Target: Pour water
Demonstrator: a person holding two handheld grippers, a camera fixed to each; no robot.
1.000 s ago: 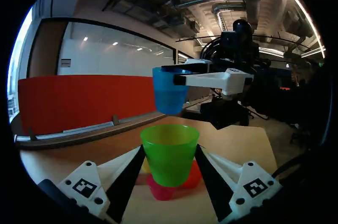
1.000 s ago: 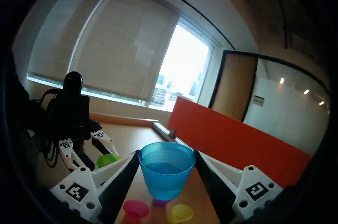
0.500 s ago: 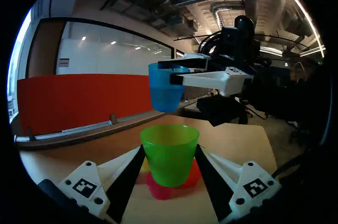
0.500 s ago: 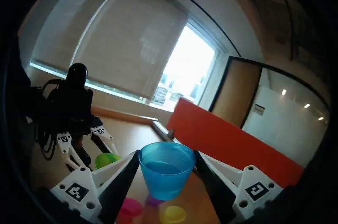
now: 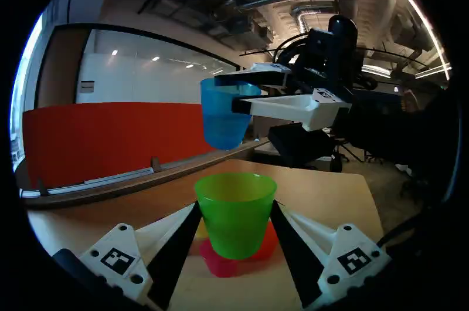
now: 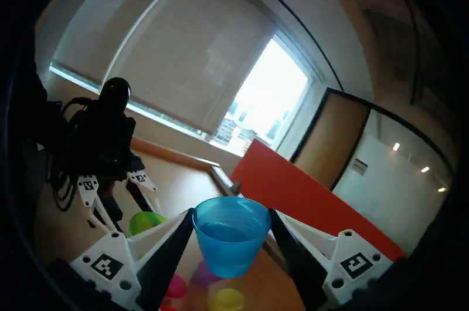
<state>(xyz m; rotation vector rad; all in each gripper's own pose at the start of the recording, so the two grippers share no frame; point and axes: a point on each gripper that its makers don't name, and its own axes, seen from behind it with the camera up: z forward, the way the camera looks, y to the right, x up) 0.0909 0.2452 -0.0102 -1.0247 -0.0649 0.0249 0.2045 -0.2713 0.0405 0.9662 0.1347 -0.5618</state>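
The left claw clamps the green cup upright above the bench, and the right claw grips the blue cup of water, held higher and near level. Looks like the pour is about to start: bring the blue lip over the green rim, then tip

Left gripper view: I look from low behind the fingers, green cup very close, facing across the table, right gripper farther off and above. Right gripper view: I'm higher, tight behind the blue cup, facing the window, left gripper lower left. Shared: both cups, table, red partition.
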